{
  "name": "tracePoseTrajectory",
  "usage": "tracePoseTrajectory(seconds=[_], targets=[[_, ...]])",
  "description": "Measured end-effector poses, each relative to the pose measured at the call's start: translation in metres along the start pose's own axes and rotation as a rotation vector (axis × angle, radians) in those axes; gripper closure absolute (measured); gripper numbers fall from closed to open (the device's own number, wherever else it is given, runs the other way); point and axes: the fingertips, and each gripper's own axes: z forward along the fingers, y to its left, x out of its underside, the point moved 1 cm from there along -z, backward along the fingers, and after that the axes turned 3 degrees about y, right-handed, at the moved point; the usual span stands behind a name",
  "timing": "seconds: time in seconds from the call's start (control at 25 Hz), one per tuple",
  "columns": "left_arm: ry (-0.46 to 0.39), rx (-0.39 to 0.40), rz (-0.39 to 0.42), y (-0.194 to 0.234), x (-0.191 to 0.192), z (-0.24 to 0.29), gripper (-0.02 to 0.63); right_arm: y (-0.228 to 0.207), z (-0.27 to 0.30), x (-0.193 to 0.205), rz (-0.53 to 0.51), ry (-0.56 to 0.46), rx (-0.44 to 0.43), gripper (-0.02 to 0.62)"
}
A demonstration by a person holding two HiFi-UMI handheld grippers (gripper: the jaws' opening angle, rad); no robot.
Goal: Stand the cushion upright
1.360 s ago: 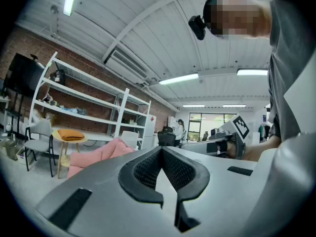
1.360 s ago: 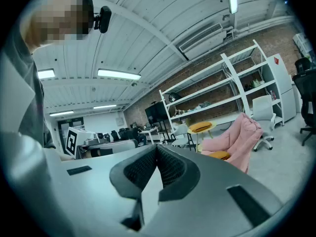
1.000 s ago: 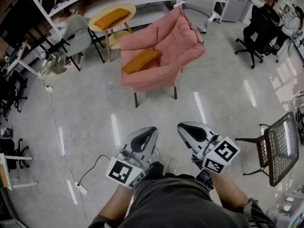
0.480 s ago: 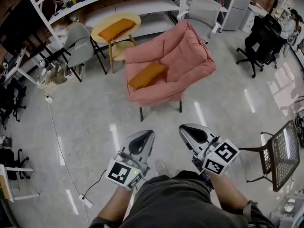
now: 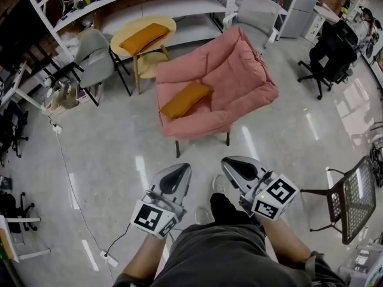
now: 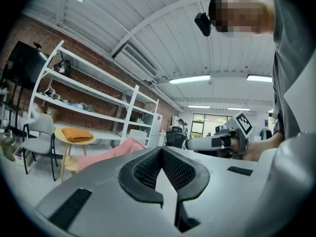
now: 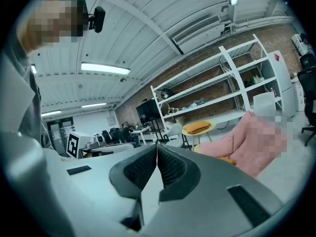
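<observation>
Jaws together, empty, on left gripper and right gripper. Pink padded armchair nearer than before; orange rectangular cushion on its seat lies flat, unreached. Approach underway.

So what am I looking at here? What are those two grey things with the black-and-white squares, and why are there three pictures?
No robot here: a person holds a two-jaw hand tool in each hand, the left gripper and the right gripper. The black-and-white squares are marker cubes fixed on them. The wide picture comes from a camera on the person's head, looking down. The other two come from cameras riding on each tool, looking along its jaws. Both pairs of jaws are shut, with nothing between them. Ahead stands a pink armchair with an orange cushion lying on its seat, the one to stand upright. A second orange cushion lies on a round table behind it. Neither tool touches anything.
</observation>
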Motion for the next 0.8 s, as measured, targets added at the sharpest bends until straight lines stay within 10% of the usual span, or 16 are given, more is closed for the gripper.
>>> tracePoseTrajectory(seconds=[0.8], targets=[[0.104,-0.13,-0.027,0.162,-0.001,0.223,0.594,-0.244,0.133,-0.043,0.056,0.084,-0.094,0.58]])
